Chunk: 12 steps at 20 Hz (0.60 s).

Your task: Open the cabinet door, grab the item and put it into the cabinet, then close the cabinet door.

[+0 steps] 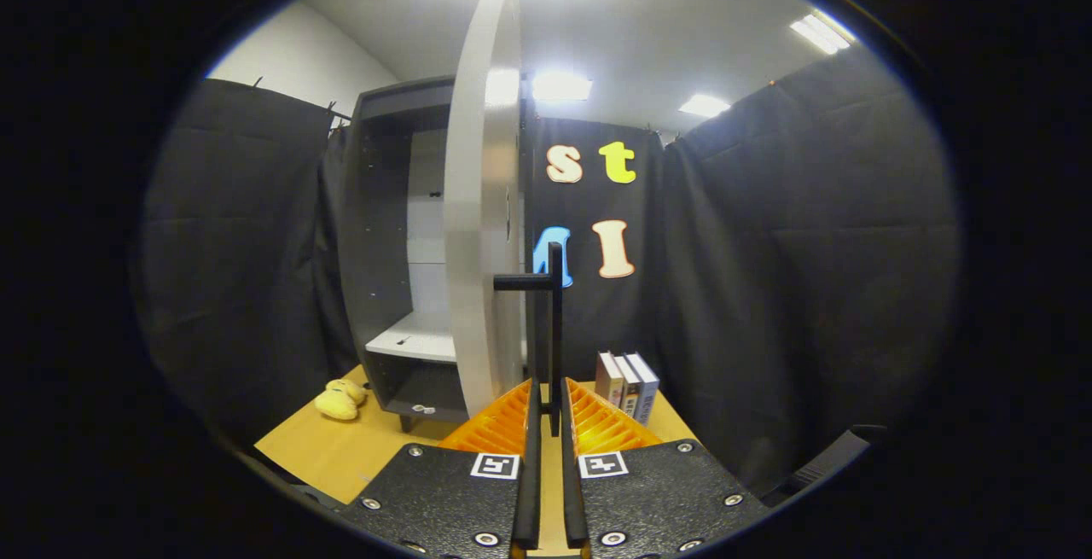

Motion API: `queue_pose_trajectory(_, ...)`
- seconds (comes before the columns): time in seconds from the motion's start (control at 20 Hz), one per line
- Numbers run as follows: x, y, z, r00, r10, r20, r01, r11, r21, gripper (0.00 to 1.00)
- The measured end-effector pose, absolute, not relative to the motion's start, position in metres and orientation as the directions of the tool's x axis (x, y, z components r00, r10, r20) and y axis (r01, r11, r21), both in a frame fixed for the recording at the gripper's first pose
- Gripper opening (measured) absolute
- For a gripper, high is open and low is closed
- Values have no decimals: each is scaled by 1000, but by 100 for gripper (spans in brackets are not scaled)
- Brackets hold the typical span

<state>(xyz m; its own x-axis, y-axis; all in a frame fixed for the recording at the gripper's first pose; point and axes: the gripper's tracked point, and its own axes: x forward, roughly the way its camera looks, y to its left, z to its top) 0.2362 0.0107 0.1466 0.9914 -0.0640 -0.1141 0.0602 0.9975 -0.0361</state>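
Gripping: gripper (550,410) narrowed, fingers pinched on the lower end of the handle bar (555,337), one finger pressing each side.
Handle bar: dark, long axis vertical, rising straight up from between the fingers; short stub (522,282) near its top running sideways into the door.
Door: cabinet door (483,200) swung open, seen edge-on, pale, tall, standing just left of the bar.
Cabinet: cabinet (380,252) beyond the door, dark walls, open front; pale shelf (414,341) inside, bare on top.
Item: yellow plush toy (339,399) lying on the desk (341,448), left of the cabinet's foot, outside it.
Books: three books (627,384) upright on the desk, right of the fingers, spines facing the gripper.
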Motion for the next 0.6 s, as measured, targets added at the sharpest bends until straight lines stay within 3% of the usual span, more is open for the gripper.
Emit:
queue_pose_trajectory(0.2,233,18,152,996,-43,-74,42,999,-5,6)
queue_pose_trajectory(0.3,239,22,159,999,-37,-17,37,999,4,18)
queue_pose_trajectory(0.4,240,32,165,999,-16,36,16,1000,-1,35)
queue_pose_trajectory(0.6,251,42,176,991,4,133,-2,1000,-16,95)
